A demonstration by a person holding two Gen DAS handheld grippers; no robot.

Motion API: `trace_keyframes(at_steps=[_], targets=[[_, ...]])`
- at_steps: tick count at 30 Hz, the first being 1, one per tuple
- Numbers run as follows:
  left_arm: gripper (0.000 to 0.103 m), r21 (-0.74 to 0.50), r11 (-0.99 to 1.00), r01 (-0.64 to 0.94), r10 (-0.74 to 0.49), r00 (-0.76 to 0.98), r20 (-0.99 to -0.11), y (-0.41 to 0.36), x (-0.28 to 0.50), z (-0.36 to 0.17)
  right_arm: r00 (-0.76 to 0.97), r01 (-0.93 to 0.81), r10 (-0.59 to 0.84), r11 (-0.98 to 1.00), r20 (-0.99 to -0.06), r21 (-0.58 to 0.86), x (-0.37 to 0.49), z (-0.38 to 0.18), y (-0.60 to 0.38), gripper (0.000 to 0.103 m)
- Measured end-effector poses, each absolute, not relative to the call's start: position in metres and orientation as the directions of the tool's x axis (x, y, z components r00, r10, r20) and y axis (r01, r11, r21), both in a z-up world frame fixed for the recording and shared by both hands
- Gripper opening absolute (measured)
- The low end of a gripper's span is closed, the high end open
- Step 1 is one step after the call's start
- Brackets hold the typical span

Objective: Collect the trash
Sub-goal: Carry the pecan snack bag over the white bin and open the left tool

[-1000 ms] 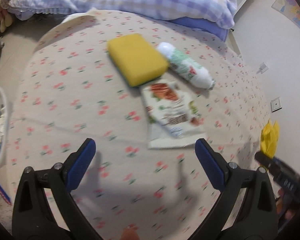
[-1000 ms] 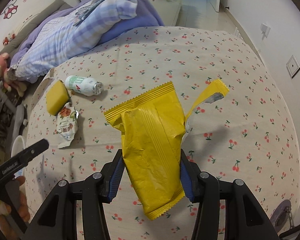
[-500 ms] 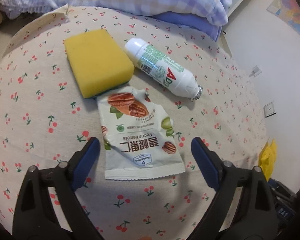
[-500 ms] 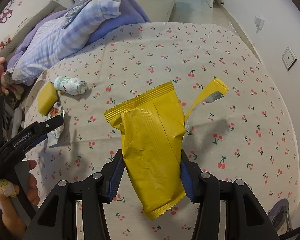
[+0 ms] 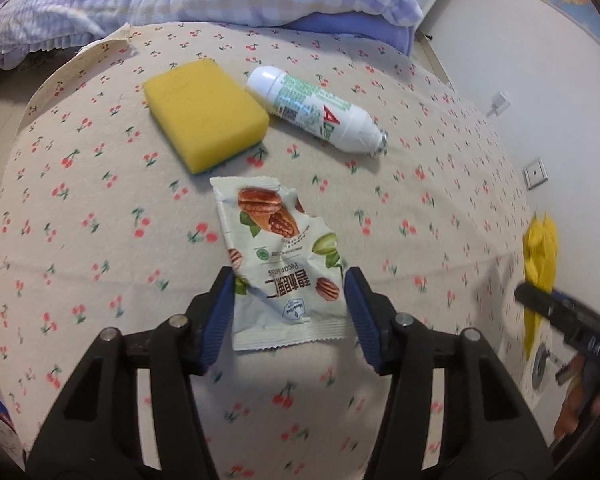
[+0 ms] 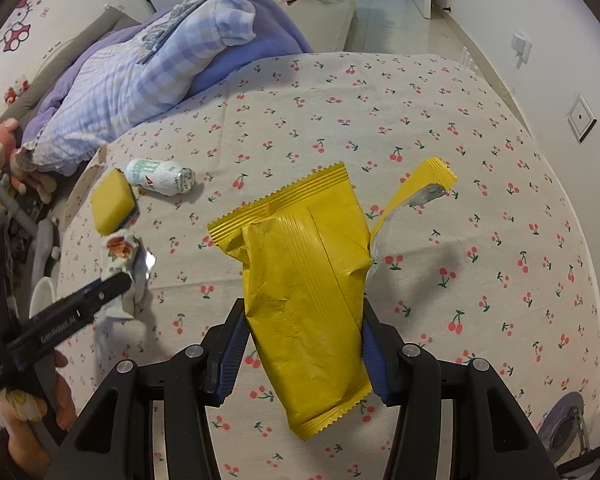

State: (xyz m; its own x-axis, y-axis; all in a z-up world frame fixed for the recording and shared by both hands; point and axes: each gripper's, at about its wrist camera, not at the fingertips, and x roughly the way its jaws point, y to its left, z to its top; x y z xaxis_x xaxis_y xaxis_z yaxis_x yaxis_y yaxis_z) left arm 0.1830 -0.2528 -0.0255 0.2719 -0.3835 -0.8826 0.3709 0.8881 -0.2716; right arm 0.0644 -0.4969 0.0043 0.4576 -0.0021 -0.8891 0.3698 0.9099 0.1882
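A white pecan snack wrapper (image 5: 276,248) lies on the cherry-print bed sheet (image 5: 80,208). My left gripper (image 5: 287,280) straddles its near end; the jaws are closing and the blue pads (image 5: 220,312) meet both side edges, buckling the wrapper slightly. Beyond it lie a yellow sponge (image 5: 204,114) and a white bottle (image 5: 316,110) on its side. My right gripper (image 6: 303,312) is shut on a torn yellow wrapper (image 6: 304,280), held above the sheet. In the right wrist view the left gripper (image 6: 80,304) sits at the pecan wrapper (image 6: 120,252).
A purple checked quilt (image 6: 132,80) is heaped at the far side of the bed. Stuffed toys (image 6: 4,140) and a white container (image 6: 42,292) sit off the bed's left edge. The wall with a socket (image 6: 582,118) runs close along the right.
My left gripper came down over the pecan wrapper and its jaws narrowed from wide apart to touching the wrapper's edges. The right gripper kept still with the yellow wrapper.
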Motion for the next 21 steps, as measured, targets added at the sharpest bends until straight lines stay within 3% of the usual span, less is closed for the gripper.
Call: trace_keyframes(at_steps=[7,21], targets=[[0.047,-0.317,0.873,0.371,-0.416,0.224,-0.882,-0.224,0.171,-0.023,0.469,0.348,0.01,0.917,-0.883,0.195,0.068,0.011,-0.48,0.054],[0.046,-0.333,0.897,0.291,-0.412,0.277,-0.868,-0.142,0.167,0.0,0.483,0.271,0.061,0.938,-0.874,0.216,0.094,0.022,-0.422,0.054]])
